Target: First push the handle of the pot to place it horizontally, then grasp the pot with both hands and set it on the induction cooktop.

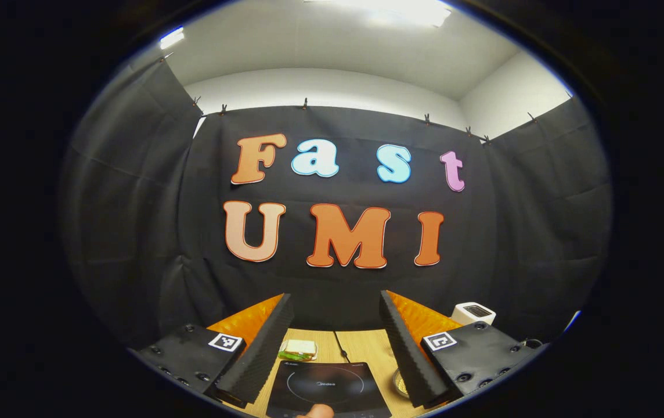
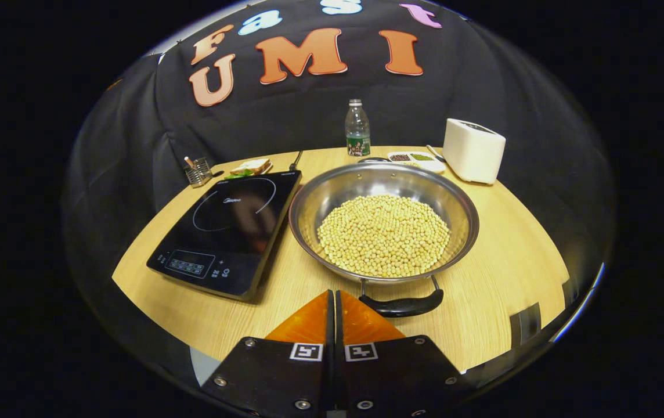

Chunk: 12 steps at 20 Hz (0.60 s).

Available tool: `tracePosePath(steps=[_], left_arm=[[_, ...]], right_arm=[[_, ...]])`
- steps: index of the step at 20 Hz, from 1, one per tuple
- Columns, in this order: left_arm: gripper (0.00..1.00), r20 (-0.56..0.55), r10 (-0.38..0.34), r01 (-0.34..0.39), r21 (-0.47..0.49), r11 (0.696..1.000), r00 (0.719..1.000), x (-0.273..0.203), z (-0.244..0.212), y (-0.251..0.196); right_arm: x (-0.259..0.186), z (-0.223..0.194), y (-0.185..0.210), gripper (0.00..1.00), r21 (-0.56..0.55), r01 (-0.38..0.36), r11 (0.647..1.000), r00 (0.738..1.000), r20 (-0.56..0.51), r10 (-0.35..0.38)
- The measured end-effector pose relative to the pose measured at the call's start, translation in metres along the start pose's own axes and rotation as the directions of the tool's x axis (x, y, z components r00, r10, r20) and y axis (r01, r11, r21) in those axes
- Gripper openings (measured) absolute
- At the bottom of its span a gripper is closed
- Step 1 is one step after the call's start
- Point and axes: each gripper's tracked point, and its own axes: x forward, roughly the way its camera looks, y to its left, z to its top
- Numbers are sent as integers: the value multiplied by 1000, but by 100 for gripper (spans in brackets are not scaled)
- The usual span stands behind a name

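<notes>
**Pot beside the cooktop, not yet grasped**

The pot [image 2: 384, 223] (filled with pale beans) is seen on the counter [image 2: 500, 278], just right of the induction cooktop [image 2: 230, 229]. Its black handle [image 2: 404, 305] is turned toward the right gripper [image 2: 335, 302], whose fingers are pressed together with nothing between them. The left gripper [image 1: 336, 348] is held wide open above the cooktop and is empty.

left gripper view aimed high, both facing cooktop [image 1: 328, 388]
</notes>
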Motion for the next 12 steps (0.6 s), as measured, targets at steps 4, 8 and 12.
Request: tracePosePath(steps=[4,8,12], left_arm=[[98,-1,0,0,-1,1000,1000,0,0,0],[98,-5,0,0,-2,1000,1000,0,-1,1],[99,1,0,0,-5,1000,1000,1,0,0]], right_arm=[[6,-6,-4,0,58,-16,998,1000,-26,17],[5,-4,-25,0,93,21,995,1000,-21,-19],[6,-1,-50,0,139,60,988,998,-22,-57]])
